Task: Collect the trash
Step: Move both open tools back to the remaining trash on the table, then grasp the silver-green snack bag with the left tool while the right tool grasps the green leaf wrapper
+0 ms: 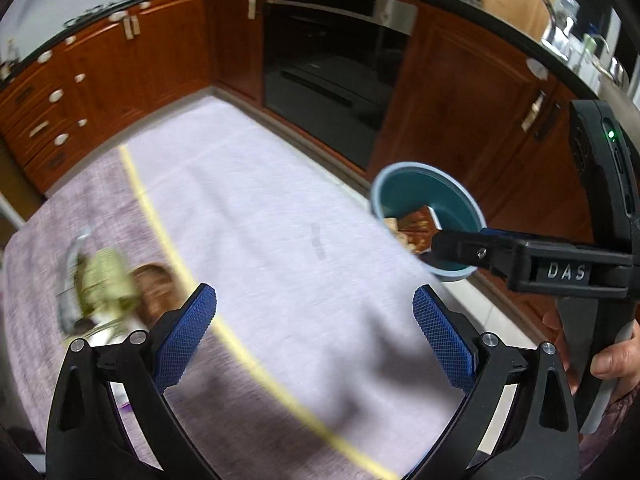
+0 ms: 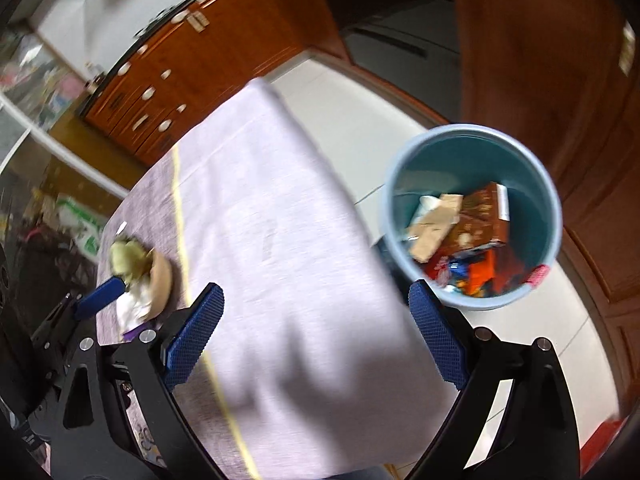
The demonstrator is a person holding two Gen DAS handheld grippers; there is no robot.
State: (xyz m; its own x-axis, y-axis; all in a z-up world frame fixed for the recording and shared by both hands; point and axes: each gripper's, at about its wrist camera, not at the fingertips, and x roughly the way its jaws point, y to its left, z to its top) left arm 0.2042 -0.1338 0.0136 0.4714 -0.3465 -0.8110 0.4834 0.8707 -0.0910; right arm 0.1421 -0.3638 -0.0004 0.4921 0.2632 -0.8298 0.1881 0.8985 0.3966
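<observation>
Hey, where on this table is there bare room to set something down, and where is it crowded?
The tablecloth is bare from the yellow stripe across to the edge nearest the blue bin. Beyond the stripe, the near-left corner is crowded: a greenish wad and a brown piece lie there. The bin already holds wrappers.

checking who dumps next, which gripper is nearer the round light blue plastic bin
Right. The right gripper hovers open beside the round light blue plastic bin; the left gripper is open over the lilac tablecloth, farther off.

A lilac-clothed table (image 2: 280, 200) bears what looks like a blurred greenish bundle (image 2: 128, 258); the bin (image 2: 472, 136) stands on the floor (image 2: 360, 112).
</observation>
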